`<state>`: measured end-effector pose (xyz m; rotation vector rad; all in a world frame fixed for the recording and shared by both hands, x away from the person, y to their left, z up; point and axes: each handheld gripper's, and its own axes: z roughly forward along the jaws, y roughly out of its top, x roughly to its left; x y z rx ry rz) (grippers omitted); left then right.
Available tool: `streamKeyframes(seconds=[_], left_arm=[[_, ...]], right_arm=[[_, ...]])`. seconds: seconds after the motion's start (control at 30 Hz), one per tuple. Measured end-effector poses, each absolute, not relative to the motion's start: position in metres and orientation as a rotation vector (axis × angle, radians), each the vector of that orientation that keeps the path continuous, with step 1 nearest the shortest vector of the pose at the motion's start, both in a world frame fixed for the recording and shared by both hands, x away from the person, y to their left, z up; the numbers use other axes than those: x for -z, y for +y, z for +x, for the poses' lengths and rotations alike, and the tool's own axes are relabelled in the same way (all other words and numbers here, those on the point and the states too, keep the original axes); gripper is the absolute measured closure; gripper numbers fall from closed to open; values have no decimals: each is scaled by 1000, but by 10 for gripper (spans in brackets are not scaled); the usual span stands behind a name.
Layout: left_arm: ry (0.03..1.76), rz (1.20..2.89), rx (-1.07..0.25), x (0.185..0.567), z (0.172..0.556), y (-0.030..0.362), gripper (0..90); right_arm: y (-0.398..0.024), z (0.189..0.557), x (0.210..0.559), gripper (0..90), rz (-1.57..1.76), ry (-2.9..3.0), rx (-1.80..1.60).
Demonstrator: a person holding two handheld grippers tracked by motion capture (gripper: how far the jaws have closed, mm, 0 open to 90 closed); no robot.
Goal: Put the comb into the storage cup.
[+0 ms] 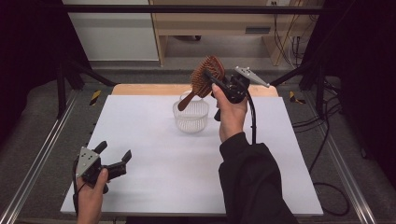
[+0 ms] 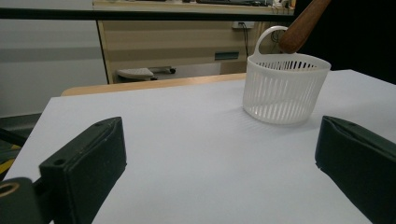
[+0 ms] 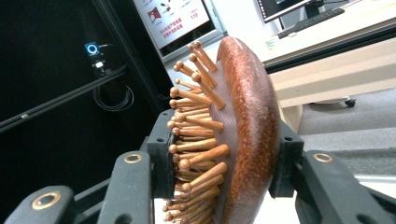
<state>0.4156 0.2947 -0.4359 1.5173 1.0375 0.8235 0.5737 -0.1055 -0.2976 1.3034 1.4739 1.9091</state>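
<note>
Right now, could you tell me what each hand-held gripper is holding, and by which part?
The right hand-held gripper holds the wooden hairbrush by its head, jaws across the bristles and back, handle end over the basket. The left hand-held gripper is open, holding nothing.

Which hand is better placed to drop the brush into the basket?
Right. The right gripper already clamps the brush with its handle over the basket; the left gripper sits open near the table's front edge.

We see a reddish-brown wooden hairbrush point(image 1: 207, 74), a white slotted basket point(image 1: 191, 116), a white counter point(image 1: 154, 154), and black jaws.
</note>
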Motion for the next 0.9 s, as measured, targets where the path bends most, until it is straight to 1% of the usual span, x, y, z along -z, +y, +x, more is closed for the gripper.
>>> streamKeyframes(seconds=[0.9], left_arm=[[1024, 1516, -817, 436, 416, 296, 21]], right_arm=[[-105, 589, 327, 540, 1363, 1454, -1856]])
